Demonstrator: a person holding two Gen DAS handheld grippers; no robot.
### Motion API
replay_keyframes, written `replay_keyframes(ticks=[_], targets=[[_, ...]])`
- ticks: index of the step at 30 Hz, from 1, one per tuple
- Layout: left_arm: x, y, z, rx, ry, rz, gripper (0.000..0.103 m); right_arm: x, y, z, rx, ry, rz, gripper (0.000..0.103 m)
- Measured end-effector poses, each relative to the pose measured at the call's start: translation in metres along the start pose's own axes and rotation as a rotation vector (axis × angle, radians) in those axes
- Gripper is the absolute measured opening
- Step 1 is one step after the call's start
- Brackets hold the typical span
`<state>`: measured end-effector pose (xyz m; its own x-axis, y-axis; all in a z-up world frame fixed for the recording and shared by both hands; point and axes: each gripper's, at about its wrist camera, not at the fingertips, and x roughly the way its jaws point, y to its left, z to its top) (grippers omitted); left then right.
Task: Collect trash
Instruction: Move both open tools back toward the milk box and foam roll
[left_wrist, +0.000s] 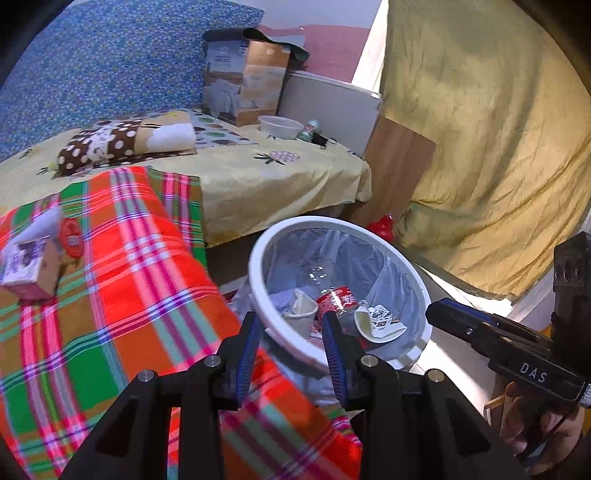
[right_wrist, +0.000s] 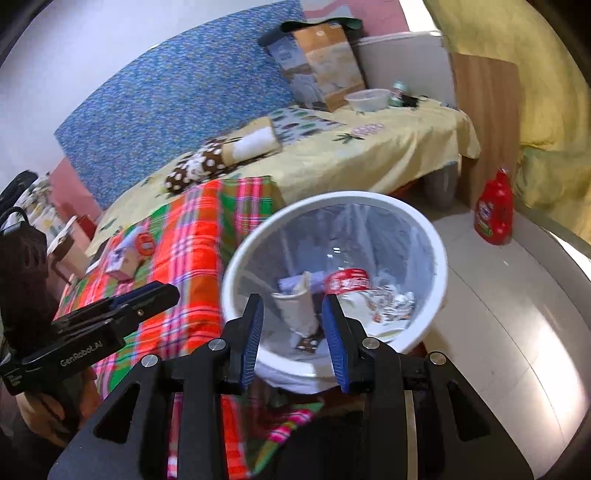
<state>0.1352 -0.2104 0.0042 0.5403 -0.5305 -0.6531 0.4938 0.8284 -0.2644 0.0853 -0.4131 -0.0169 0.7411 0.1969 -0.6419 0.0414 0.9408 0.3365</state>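
A: Where does the trash sit?

B: In the white bin (left_wrist: 258, 258), lined with a clear bag, on the pale floor right against the edge of the bed. Inside lie a paper cup (left_wrist: 301, 312), a crushed red can (left_wrist: 337, 300) and a torn printed cup (left_wrist: 380, 321).

A: And the claws?

B: The left gripper (left_wrist: 291, 343) hangs over the bin's near rim, jaws partly apart, nothing between the blue pads. The right gripper (right_wrist: 293, 332) does the same from its side, partly open and empty, the bin's contents showing through the gap.

A: Anything on the bed?

B: A small carton (left_wrist: 27, 266) and a red lid (left_wrist: 72, 236) lie on the plaid blanket (left_wrist: 147, 258), well apart from the bin. Farther back, near the far edge, stand a white bowl (left_wrist: 280, 126) and a brown box (left_wrist: 245, 79).

A: Room to move?

B: Open floor to the bin's right, up to a red bottle (right_wrist: 495, 210) by the wooden board (right_wrist: 487, 122) and the yellow curtain (left_wrist: 480, 129). Left is tight against the blanket's overhang.
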Motion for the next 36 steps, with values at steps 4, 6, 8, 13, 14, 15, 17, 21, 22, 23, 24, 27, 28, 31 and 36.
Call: replay_keyframes(ticks=[4, 6, 8, 13, 14, 15, 17, 21, 22, 23, 24, 27, 28, 31, 36], targets=[[-0.021, 0.01, -0.008, -0.026, -0.024, 0.03, 0.034, -0.001, 0.015, -0.003, -0.043, -0.001, 0.038, 0.036], [-0.032, 0.017, -0.014, -0.045, -0.036, 0.046, 0.034, -0.001, 0.025, -0.006, -0.063, -0.001, 0.062, 0.036], [-0.042, 0.024, -0.02, -0.062, -0.047, 0.068, 0.034, 0.0, 0.033, -0.009, -0.088, 0.003, 0.082, 0.036], [-0.062, 0.039, -0.032, -0.1, -0.068, 0.112, 0.034, 0.004, 0.055, -0.016, -0.144, 0.025, 0.116, 0.036], [-0.066, 0.042, -0.034, -0.107, -0.072, 0.123, 0.034, 0.006, 0.061, -0.017, -0.16, 0.033, 0.121, 0.036], [-0.071, 0.046, -0.036, -0.114, -0.076, 0.133, 0.034, 0.007, 0.065, -0.018, -0.172, 0.035, 0.124, 0.036], [-0.078, 0.052, -0.041, -0.126, -0.08, 0.15, 0.034, 0.006, 0.071, -0.02, -0.186, 0.035, 0.134, 0.036], [-0.09, 0.064, -0.049, -0.154, -0.087, 0.178, 0.034, 0.008, 0.081, -0.02, -0.201, 0.041, 0.171, 0.036], [-0.092, 0.067, -0.05, -0.161, -0.088, 0.188, 0.034, 0.008, 0.084, -0.022, -0.202, 0.043, 0.178, 0.036], [-0.095, 0.069, -0.051, -0.167, -0.091, 0.194, 0.034, 0.009, 0.086, -0.023, -0.204, 0.047, 0.186, 0.036], [-0.098, 0.072, -0.053, -0.174, -0.095, 0.202, 0.034, 0.009, 0.088, -0.023, -0.207, 0.05, 0.195, 0.036], [-0.105, 0.077, -0.055, -0.188, -0.106, 0.222, 0.034, 0.01, 0.094, -0.025, -0.215, 0.063, 0.207, 0.036], [-0.108, 0.079, -0.055, -0.193, -0.11, 0.231, 0.034, 0.011, 0.096, -0.025, -0.221, 0.066, 0.208, 0.036], [-0.114, 0.084, -0.055, -0.202, -0.115, 0.253, 0.034, 0.012, 0.102, -0.027, -0.231, 0.072, 0.208, 0.036], [-0.12, 0.092, -0.054, -0.212, -0.117, 0.291, 0.034, 0.013, 0.11, -0.025, -0.244, 0.075, 0.223, 0.036]])
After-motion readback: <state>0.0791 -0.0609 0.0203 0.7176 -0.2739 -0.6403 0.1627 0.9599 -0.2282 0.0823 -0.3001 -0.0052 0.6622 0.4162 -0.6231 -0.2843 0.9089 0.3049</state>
